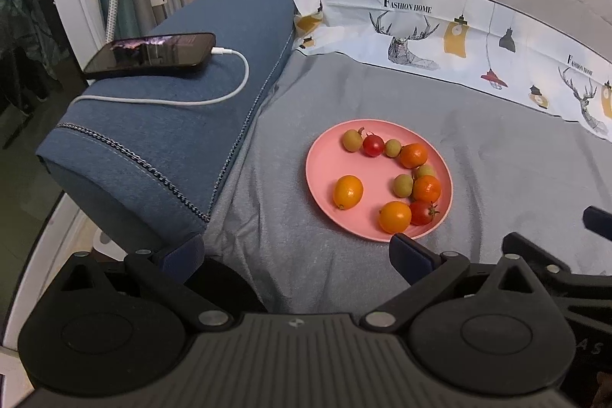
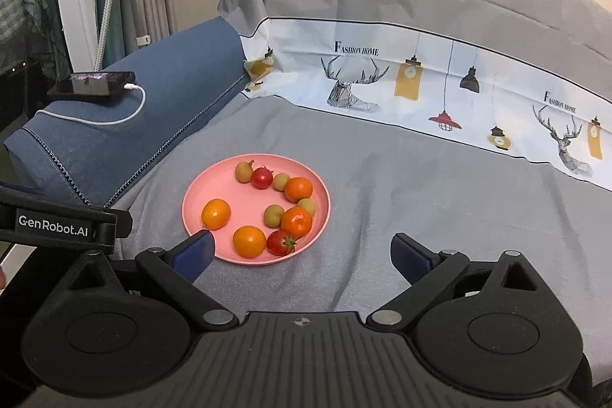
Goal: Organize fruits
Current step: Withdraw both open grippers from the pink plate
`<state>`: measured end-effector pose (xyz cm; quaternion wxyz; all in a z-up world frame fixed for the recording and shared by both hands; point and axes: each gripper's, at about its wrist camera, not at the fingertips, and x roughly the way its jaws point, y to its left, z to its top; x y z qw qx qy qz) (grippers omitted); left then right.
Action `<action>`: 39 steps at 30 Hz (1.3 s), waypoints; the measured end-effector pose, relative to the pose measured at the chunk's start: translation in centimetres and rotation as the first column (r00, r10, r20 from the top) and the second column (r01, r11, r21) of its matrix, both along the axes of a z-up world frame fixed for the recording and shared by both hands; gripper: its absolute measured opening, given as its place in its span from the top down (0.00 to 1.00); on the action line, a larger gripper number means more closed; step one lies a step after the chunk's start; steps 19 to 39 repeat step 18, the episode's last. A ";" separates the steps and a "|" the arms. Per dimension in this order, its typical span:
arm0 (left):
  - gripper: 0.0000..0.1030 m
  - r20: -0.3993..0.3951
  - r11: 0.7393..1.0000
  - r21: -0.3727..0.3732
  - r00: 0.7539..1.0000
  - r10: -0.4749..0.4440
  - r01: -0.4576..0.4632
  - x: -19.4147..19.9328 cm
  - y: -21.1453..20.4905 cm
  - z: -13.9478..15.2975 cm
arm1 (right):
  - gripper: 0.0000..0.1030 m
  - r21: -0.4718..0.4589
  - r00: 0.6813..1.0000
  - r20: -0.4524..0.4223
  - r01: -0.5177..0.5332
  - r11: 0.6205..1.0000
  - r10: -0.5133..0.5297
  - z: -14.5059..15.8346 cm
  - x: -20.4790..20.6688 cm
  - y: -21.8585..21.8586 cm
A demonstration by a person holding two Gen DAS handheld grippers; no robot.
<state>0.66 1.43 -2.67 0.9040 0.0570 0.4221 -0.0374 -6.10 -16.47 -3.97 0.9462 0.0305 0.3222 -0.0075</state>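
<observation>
A pink plate lies on the grey sheet and holds several small fruits: orange ones, red tomatoes and green ones. My left gripper hovers in front of the plate's near edge, open, nothing between its blue pads. My right gripper is above the plate's near right rim, jaws wide and empty; its left pad overlaps the rim in view. The left gripper's body shows at the left edge of the right wrist view.
A blue padded armrest stands left of the plate, with a phone on a white charging cable on top. A printed fabric band runs behind. Grey sheet spreads right of the plate.
</observation>
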 end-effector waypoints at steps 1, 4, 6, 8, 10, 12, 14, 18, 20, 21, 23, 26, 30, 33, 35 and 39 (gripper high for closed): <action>0.00 0.007 1.000 0.015 1.000 0.003 -0.003 -0.2 -0.1 0.0 | 0.05 0.000 1.000 0.003 0.002 1.000 -0.002 0.1 -0.2 0.0; 0.00 0.033 0.998 0.063 0.999 0.009 -0.011 -0.7 -0.4 0.2 | 0.05 0.000 1.000 0.013 0.006 1.000 -0.006 0.3 -0.4 -0.1; 0.00 0.037 0.998 0.060 0.999 -0.002 0.000 -0.9 -0.4 0.3 | 0.04 -0.001 1.000 0.019 0.005 1.000 -0.005 0.4 -0.5 -0.1; 0.00 0.034 0.998 0.055 0.999 -0.008 0.006 -0.9 -0.4 0.4 | 0.04 0.000 1.000 0.021 0.004 1.000 -0.004 0.4 -0.6 0.0; 0.00 0.038 0.998 0.062 0.999 -0.005 0.003 -0.9 -0.4 0.3 | 0.04 0.001 1.000 0.024 0.004 1.000 -0.004 0.4 -0.7 -0.1; 0.00 0.040 0.998 0.069 0.999 0.002 -0.005 -1.0 -0.4 0.3 | 0.03 0.001 1.000 0.026 0.004 1.000 -0.004 0.4 -0.7 0.0; 0.00 0.042 0.998 0.068 0.999 0.007 -0.010 -1.0 -0.3 0.3 | 0.03 0.003 1.000 0.026 0.003 1.000 -0.003 0.4 -0.8 0.0; 0.00 0.050 0.997 0.071 0.999 0.016 -0.019 -0.9 -0.3 0.3 | 0.02 0.010 1.000 0.029 -0.004 1.000 0.003 0.4 -0.8 -0.1; 0.00 0.050 0.997 0.071 0.999 0.016 -0.019 -0.9 -0.3 0.3 | 0.02 0.010 1.000 0.029 -0.004 1.000 0.003 0.4 -0.8 -0.1; 0.00 0.050 0.997 0.071 0.999 0.016 -0.019 -0.9 -0.3 0.3 | 0.02 0.010 1.000 0.029 -0.004 1.000 0.003 0.4 -0.8 -0.1; 0.00 0.050 0.997 0.071 0.999 0.016 -0.019 -0.9 -0.3 0.3 | 0.02 0.010 1.000 0.029 -0.004 1.000 0.003 0.4 -0.8 -0.1; 0.00 0.050 0.997 0.071 0.999 0.016 -0.019 -0.9 -0.3 0.3 | 0.02 0.010 1.000 0.029 -0.004 1.000 0.003 0.4 -0.8 -0.1; 0.00 0.050 0.997 0.071 0.999 0.016 -0.019 -0.9 -0.3 0.3 | 0.02 0.010 1.000 0.029 -0.004 1.000 0.003 0.4 -0.8 -0.1; 0.00 0.050 0.997 0.071 0.999 0.016 -0.019 -0.9 -0.3 0.3 | 0.02 0.010 1.000 0.029 -0.004 1.000 0.003 0.4 -0.8 -0.1; 0.00 0.050 0.997 0.071 0.999 0.016 -0.019 -0.9 -0.3 0.3 | 0.02 0.010 1.000 0.029 -0.004 1.000 0.003 0.4 -0.8 -0.1; 0.00 0.050 0.997 0.071 0.999 0.016 -0.019 -0.9 -0.3 0.3 | 0.02 0.010 1.000 0.029 -0.004 1.000 0.003 0.4 -0.8 -0.1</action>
